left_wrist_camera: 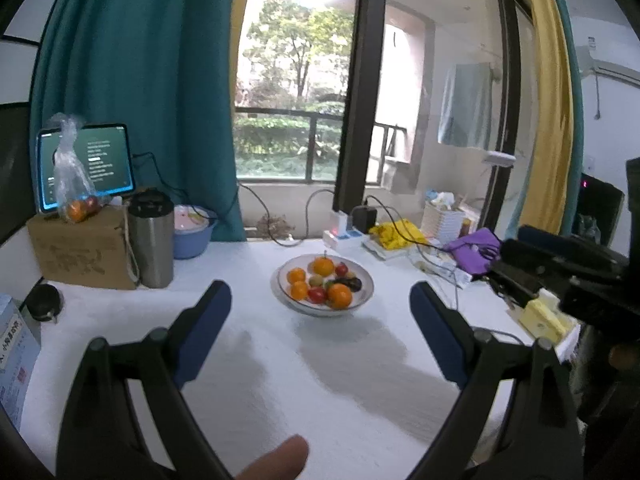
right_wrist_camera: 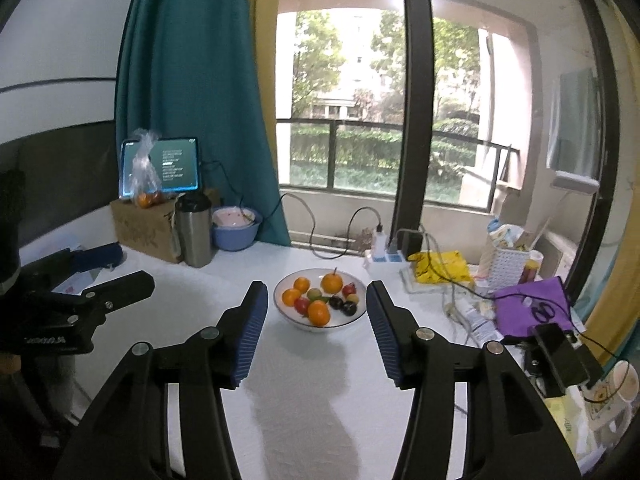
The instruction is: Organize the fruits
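At bottom edge, left view alone shows a fingertip (left_wrist_camera: 280, 458).

The left hand-held gripper (left_wrist_camera: 320, 304) is hovering with its jaws spread wide and nothing between them, a fingertip (left_wrist_camera: 280, 458) showing beneath it. The right hand-held gripper (right_wrist_camera: 316, 312) is hovering alongside, jaws parted and empty.

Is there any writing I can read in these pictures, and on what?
Tablet screen: lines of pale text, too small to read.
Cardboard box: faint print, blurred.
Blue-and-white carton: printed characters, too distorted to read.
Other gripper's body: small white lettering, unreadable.
Nothing reads clearly.
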{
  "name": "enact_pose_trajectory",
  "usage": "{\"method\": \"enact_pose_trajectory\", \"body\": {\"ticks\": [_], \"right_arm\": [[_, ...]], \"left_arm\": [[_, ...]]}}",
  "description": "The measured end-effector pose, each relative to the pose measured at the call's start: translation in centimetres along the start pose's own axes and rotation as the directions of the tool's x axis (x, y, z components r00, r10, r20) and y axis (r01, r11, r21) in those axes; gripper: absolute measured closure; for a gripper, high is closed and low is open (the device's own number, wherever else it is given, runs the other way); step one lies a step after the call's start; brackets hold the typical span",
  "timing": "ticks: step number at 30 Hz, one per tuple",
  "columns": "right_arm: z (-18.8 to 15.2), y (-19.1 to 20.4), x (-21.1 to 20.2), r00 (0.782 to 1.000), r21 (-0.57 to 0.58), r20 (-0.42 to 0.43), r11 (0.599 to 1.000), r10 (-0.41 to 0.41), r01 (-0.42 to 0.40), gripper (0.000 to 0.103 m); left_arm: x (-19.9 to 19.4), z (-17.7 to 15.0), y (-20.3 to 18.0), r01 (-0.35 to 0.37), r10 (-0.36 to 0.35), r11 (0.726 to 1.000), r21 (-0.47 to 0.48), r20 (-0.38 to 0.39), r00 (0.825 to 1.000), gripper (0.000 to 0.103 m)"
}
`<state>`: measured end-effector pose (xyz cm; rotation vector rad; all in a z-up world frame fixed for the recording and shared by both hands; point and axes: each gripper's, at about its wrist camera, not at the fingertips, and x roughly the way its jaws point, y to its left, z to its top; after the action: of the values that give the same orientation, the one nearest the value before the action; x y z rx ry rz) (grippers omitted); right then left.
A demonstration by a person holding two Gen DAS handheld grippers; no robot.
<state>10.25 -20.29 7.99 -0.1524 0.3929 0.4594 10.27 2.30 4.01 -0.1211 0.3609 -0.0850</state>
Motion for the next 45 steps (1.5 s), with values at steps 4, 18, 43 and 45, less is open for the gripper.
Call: {"method": "enact_pose_trajectory", "body": {"ticks": [4,18,43,45], "right_arm": [[0.0,-0.8,-0.3,0.999,0.019,0.008,0.999,-0.033,0.032,0.048],[-0.9,-1.8,0.4,0.998,0.042,-0.004,0.997,-0.06,0.06,0.048],[-0.9,-1.2,0.6,0.999,0.037,-0.012,0.998,-0.048,0.048,0.048],[-0.8,-1.1,0.6,0.999,0.037,-0.012,0.998,-0.047,0.048,0.048]], "left_arm": [[-0.1,0.1,0.7,-0.032,0.033,0.999,-0.026,0.038,0.999,0.011],[0.2,-0.1,0.6,-0.054,0.055,0.998,-0.03,0.039,0.998,0.011],[0.1,-0.4,0.1,-0.037,0.038,0.999,-0.031,0.029,0.999,0.011],[0.1,-0.4,0.1,-0.038,0.039,0.999,-0.032,0.032,0.999,0.011]]}}
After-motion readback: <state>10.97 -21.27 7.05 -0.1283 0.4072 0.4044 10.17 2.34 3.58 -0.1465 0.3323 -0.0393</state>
